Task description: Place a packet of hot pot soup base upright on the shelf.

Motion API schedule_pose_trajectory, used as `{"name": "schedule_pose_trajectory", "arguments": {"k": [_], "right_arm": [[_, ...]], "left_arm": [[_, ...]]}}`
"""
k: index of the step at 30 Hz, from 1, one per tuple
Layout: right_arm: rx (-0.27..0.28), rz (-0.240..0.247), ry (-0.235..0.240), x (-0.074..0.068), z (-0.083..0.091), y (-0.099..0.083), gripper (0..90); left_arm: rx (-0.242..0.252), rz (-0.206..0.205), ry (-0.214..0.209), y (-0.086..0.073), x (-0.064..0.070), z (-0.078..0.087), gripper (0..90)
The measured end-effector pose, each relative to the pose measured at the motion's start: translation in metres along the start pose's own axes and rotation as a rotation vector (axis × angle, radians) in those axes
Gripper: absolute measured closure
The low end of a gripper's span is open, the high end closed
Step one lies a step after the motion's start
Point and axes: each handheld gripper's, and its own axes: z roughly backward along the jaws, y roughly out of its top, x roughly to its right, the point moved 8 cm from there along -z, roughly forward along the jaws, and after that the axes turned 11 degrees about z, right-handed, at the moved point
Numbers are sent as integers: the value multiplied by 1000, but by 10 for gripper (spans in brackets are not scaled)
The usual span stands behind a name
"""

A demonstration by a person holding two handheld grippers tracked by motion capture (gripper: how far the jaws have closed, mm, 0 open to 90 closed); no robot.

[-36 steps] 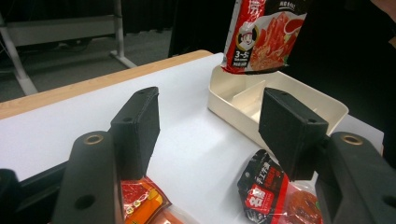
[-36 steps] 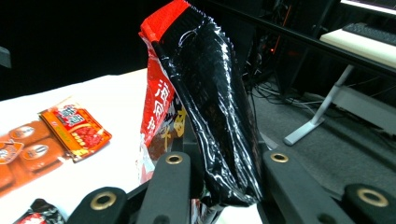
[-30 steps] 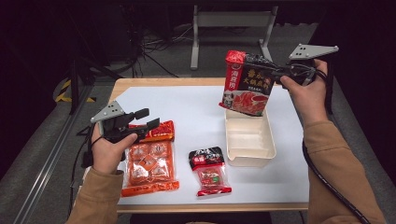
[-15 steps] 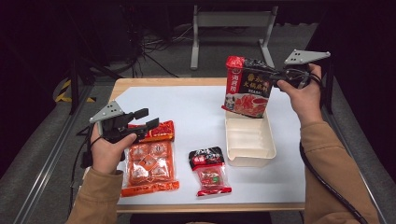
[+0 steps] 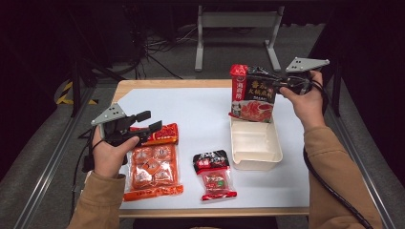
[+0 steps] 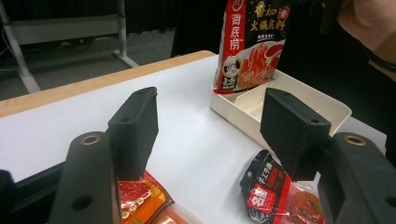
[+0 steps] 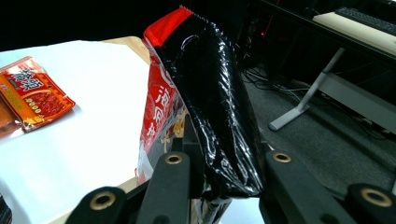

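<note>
Right gripper (image 5: pixel 279 86) clamps a sauce pouch (image 5: pixel 252 94) upright over the tray's (image 5: pixel 255 161) far end; left gripper (image 5: pixel 152 122) hovers open near the desk's left edge.

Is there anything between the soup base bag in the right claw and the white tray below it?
Nothing visible. The soup base bag, held by the right claw, hangs upright over the far end of the white tray, whose inside looks empty.

left hand-held gripper (image 5: pixel 148 121) agape; right (image 5: pixel 282 85) clamped

orange packet (image 5: pixel 154 164) partly under left hand (image 5: pixel 111 155), small pouch (image 6: pixel 275 191) cropped
</note>
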Motion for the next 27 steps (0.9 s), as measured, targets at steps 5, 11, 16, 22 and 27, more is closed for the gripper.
{"name": "schedule_pose_trajectory", "arguments": {"k": [5,11,16,22,27], "right_arm": [[5,-2,8,-3,-2,-2,770],[-2,6,23,-9,-3,-6,759],[-10,1,31,-12,-6,-10,751],[-44,-17,43,-16,-11,-23,744],[-43,-43,45,-17,-11,-32,737]], "left_arm": [[0,-1,1,0,0,-1,375],[-5,0,-1,-1,0,-2,373],[-5,3,-1,-1,-1,-2,371],[-7,8,0,-2,-1,-2,367],[-13,5,10,-3,-4,-3,347]]}}
